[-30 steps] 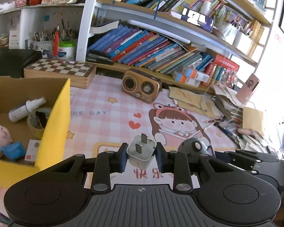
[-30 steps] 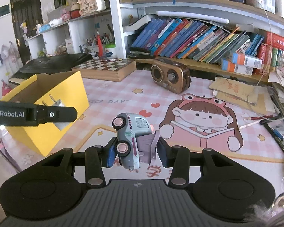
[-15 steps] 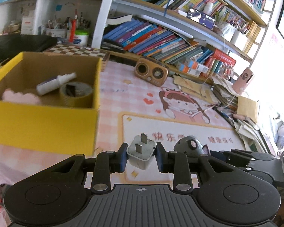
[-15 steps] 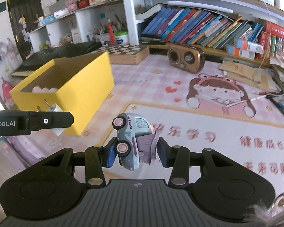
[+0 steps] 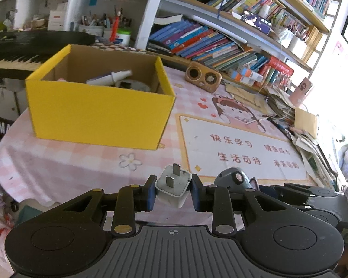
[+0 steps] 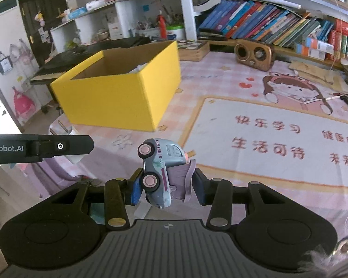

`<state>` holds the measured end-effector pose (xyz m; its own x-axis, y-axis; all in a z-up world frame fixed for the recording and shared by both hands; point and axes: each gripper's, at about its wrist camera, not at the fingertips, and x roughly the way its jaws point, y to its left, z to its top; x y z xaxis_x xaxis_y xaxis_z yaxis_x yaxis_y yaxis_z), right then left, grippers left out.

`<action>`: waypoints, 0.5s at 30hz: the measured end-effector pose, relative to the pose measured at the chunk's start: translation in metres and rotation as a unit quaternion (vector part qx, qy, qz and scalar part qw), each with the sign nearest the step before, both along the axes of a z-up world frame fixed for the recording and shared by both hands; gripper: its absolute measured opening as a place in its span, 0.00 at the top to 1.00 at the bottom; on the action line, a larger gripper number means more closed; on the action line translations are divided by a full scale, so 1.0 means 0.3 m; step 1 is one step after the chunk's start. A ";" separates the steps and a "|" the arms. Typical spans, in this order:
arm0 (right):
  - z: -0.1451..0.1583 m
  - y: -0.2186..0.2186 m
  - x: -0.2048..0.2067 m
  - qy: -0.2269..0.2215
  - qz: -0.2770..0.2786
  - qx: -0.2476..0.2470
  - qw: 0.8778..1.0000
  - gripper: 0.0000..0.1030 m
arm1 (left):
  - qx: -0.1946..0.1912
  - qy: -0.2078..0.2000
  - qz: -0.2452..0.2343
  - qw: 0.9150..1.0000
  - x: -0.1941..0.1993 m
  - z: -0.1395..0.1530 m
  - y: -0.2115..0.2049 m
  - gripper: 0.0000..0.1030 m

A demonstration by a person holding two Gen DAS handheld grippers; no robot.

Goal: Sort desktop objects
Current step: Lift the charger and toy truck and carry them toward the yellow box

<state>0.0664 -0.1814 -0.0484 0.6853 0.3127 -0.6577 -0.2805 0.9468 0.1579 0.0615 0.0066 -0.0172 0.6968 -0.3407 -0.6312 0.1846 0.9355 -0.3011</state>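
My left gripper (image 5: 173, 191) is shut on a white plug adapter (image 5: 172, 186), prongs pointing forward, held above the table's near edge. My right gripper (image 6: 167, 185) is shut on a grey-blue toy truck (image 6: 160, 169) with pink wheels, tipped on its side. The truck also shows in the left wrist view (image 5: 234, 179), just right of the left gripper. The open yellow box (image 5: 99, 113) stands ahead to the left and holds a white spray bottle (image 5: 111, 77) and a tape roll (image 5: 133, 84). The left gripper shows in the right wrist view (image 6: 46, 147).
A pink cartoon mat (image 5: 239, 148) covers the table. A brown retro radio (image 5: 203, 77) stands behind it, below shelves of books (image 5: 208, 44). Paper piles (image 5: 290, 106) crowd the right edge. A keyboard piano (image 5: 16, 53) lies behind the box.
Both grippers have pulled back toward the table's near edge, still holding their objects. The yellow box now lies farther ahead and its front wall faces me.
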 end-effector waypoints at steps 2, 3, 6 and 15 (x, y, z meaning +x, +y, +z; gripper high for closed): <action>0.002 0.025 -0.020 -0.001 0.004 0.001 1.000 0.60 | 0.000 -0.002 0.004 1.000 -0.021 0.000 0.021 0.71; 0.003 0.039 -0.028 -0.001 0.008 0.001 1.000 0.60 | 0.000 -0.002 0.007 1.000 -0.033 0.000 0.032 0.71; 0.004 0.071 -0.043 -0.002 0.016 0.002 1.000 0.60 | -0.002 -0.003 0.017 1.000 -0.057 0.002 0.073 0.71; 0.019 0.169 -0.066 -0.010 0.055 -0.002 0.998 0.60 | -0.008 -0.013 0.046 0.999 -0.111 0.012 0.159 0.71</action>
